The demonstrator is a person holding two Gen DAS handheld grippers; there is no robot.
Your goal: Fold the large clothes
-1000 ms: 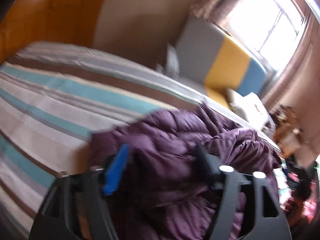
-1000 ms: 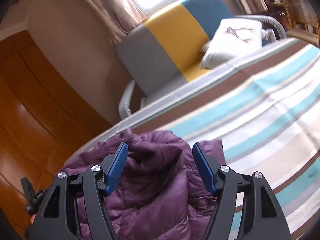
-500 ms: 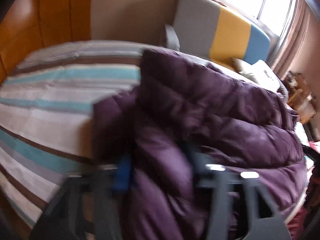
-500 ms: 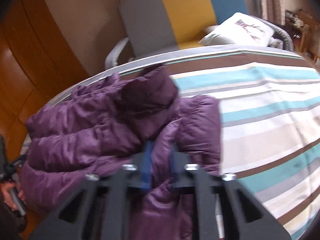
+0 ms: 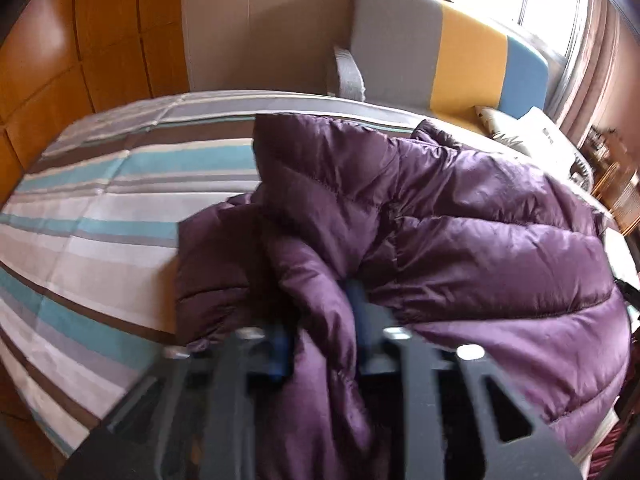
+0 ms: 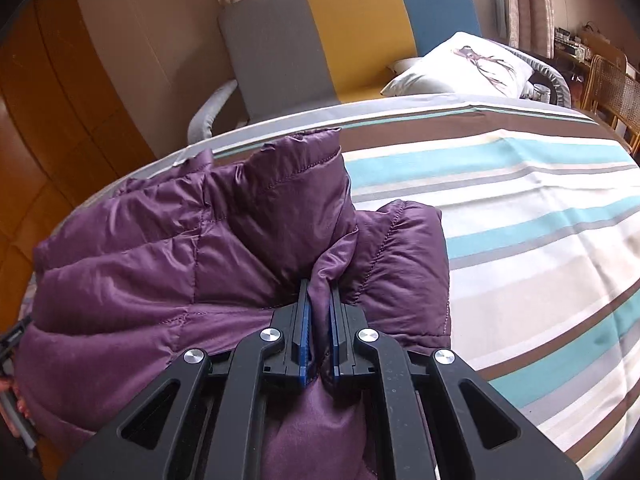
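Observation:
A purple quilted down jacket (image 5: 460, 232) lies bunched on the striped bed; it also shows in the right wrist view (image 6: 168, 272). My left gripper (image 5: 324, 320) is shut on a fold of the jacket near its left edge, its blue pads partly hidden by fabric and blur. My right gripper (image 6: 319, 300) is shut on a pinched fold of the jacket near its right edge, below the raised collar-like flap (image 6: 296, 176).
The bed (image 6: 520, 220) has a cover with teal, brown, grey and white stripes. Beyond it stands a grey, yellow and blue chair (image 6: 352, 28) with a white pillow (image 6: 468, 64). Wooden panels (image 5: 80, 40) line the wall. A wicker chair (image 6: 608, 84) stands at the right.
Both grippers went from open above the jacket to shut on folds of it. The jacket has been lifted and spread wider across the bed.

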